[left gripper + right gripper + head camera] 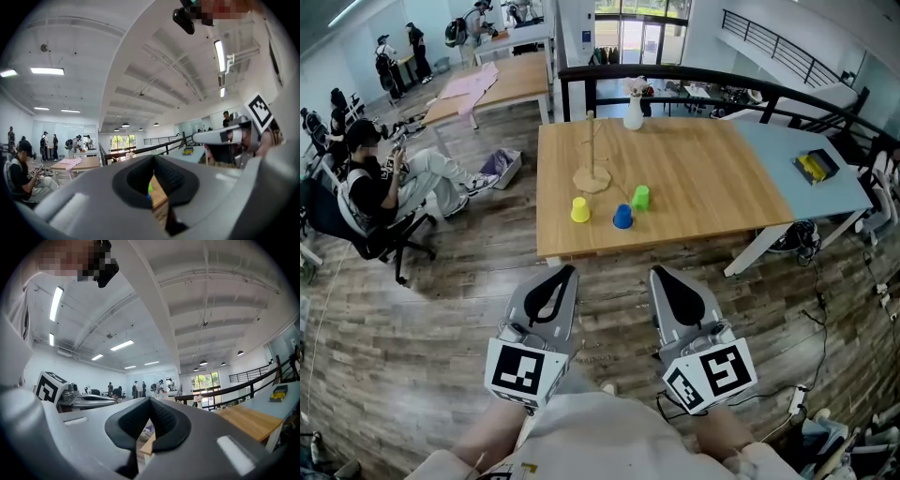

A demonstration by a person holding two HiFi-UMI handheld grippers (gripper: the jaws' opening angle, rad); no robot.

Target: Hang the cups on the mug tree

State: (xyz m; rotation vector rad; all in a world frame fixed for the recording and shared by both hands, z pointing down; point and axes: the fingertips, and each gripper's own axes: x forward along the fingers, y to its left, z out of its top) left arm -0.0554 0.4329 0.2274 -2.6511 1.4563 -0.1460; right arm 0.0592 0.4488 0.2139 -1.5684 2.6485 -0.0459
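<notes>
Three small cups stand upside down on the wooden table [703, 187]: a yellow cup [580, 210], a blue cup [622, 217] and a green cup [640, 197]. Behind them rises the bare wooden mug tree [592, 155] on its round base. My left gripper [568, 271] and right gripper [658, 274] are held close to the body, well short of the table's near edge, both shut and empty. In the left gripper view the left gripper [153, 187] shows a sliver of green cup and table between its black pads. The right gripper [149, 425] points up toward the ceiling.
A white vase [634, 111] with flowers stands at the table's far edge. A light blue table [811, 202] with a yellow object [812, 167] adjoins on the right. A person on an office chair [370, 192] sits at the left. A black railing [712, 80] runs behind.
</notes>
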